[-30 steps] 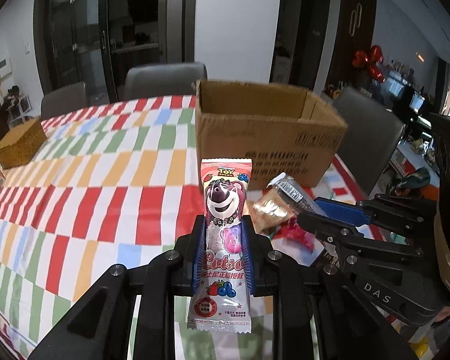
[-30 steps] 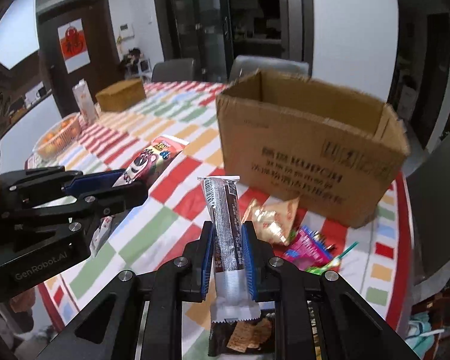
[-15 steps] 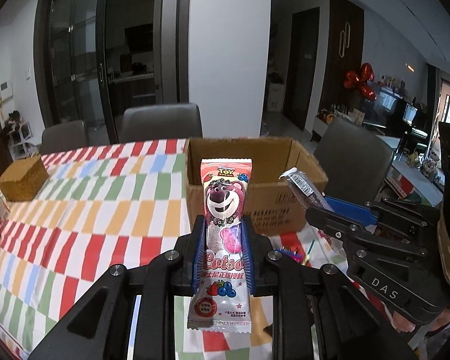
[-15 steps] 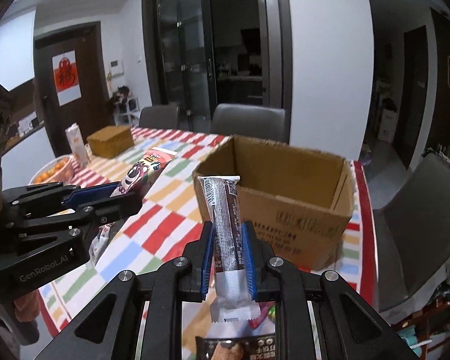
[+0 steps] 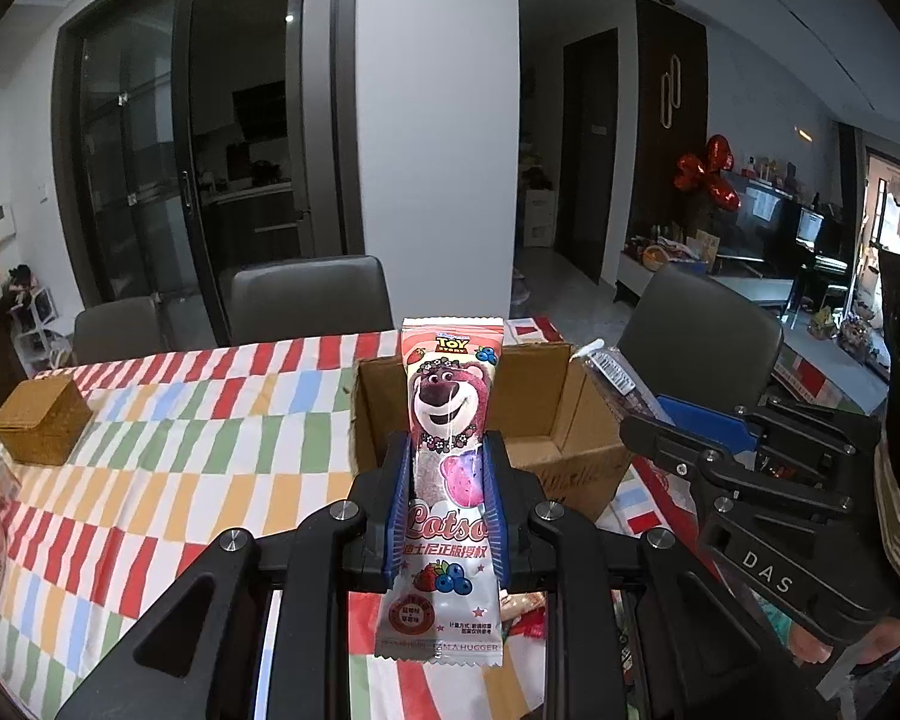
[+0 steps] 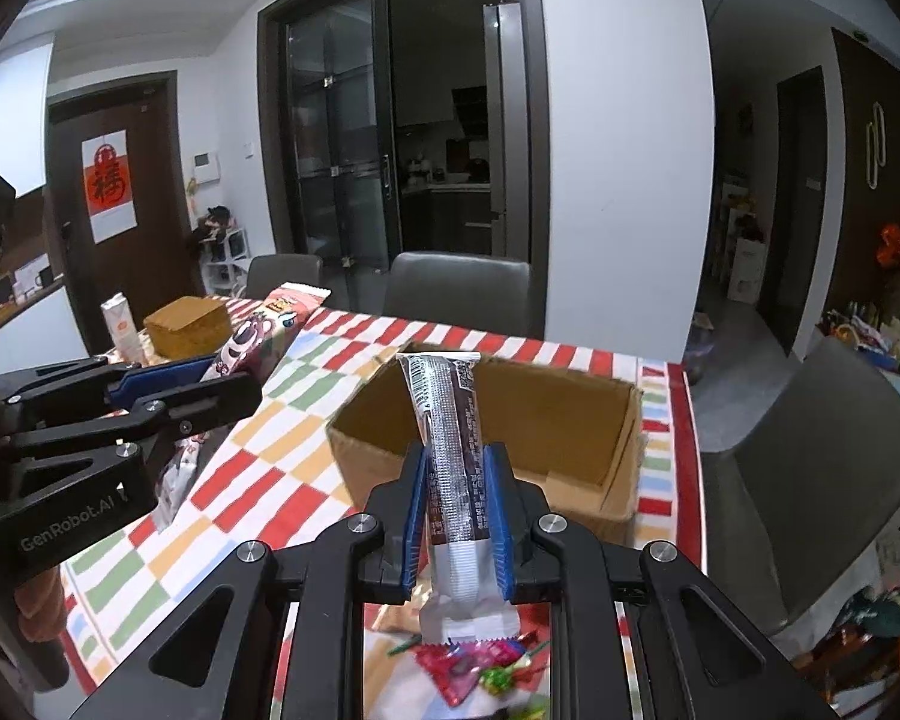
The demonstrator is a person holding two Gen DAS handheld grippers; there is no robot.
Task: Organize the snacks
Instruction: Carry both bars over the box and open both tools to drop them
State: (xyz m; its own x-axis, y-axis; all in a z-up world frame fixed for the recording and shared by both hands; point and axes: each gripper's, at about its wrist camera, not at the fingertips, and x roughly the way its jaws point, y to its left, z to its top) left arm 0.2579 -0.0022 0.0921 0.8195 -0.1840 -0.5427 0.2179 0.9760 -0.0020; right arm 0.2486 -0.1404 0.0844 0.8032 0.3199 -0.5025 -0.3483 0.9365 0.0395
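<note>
- The table (image 5: 168,468) under its checked cloth fills the lower half of both views; a woven box (image 5: 42,420) sits toward 9 o'clock in the left view, well apart from the work.
- The cardboard box (image 6: 570,420) stands open ahead, at about 12 o'clock of each gripper. What shows of its inside looks bare, so I judge the sorting barely begun.
- The left gripper (image 5: 447,504) is clamped tight on the pink bear snack packet (image 5: 447,420), which stands upright between its pads, in the air in front of the box.
- The right gripper (image 6: 459,504) is likewise closed on the dark silver snack stick (image 6: 450,420), pointing up at 12 o'clock.
- Loose sweets (image 6: 480,666) lie on the cloth at 6 o'clock below the right gripper, left to sort after these two.
</note>
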